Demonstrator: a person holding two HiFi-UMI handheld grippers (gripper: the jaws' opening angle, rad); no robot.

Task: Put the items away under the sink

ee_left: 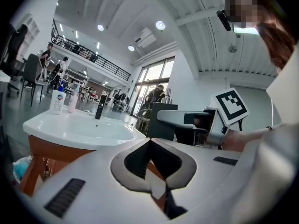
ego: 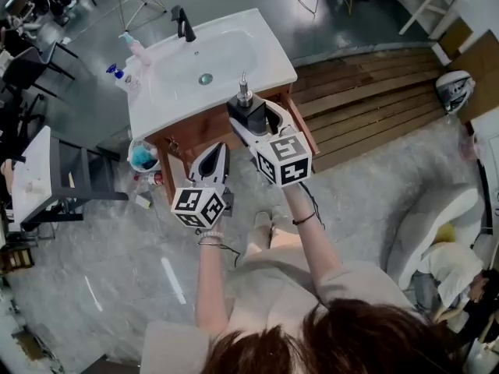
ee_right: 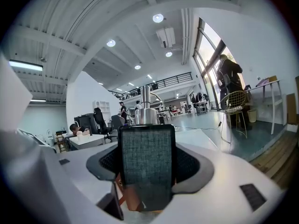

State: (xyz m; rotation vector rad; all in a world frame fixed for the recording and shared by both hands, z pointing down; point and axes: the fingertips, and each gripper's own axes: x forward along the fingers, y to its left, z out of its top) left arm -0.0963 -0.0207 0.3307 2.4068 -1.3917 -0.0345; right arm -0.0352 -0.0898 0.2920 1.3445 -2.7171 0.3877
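A black soap dispenser (ego: 246, 107) with a silver pump is held upright over the front right corner of the white sink top (ego: 168, 92). My right gripper (ego: 257, 123) is shut on its body. In the right gripper view the dispenser (ee_right: 146, 157) fills the space between the jaws of the right gripper (ee_right: 146, 176). My left gripper (ego: 217, 151) hangs lower, in front of the wooden cabinet (ego: 199, 131), shut and empty. In the left gripper view the left gripper (ee_left: 152, 164) has its pads pressed together, and the dispenser (ee_left: 160, 120) shows to the right.
A black faucet (ego: 183, 23), a pink bottle (ego: 137, 49) and a blue-capped bottle (ego: 123, 78) stand on the sink's far and left rim. A blue item (ego: 143, 157) lies low at the cabinet's left. A dark chair (ego: 78, 174) stands left, wooden decking (ego: 366, 92) right.
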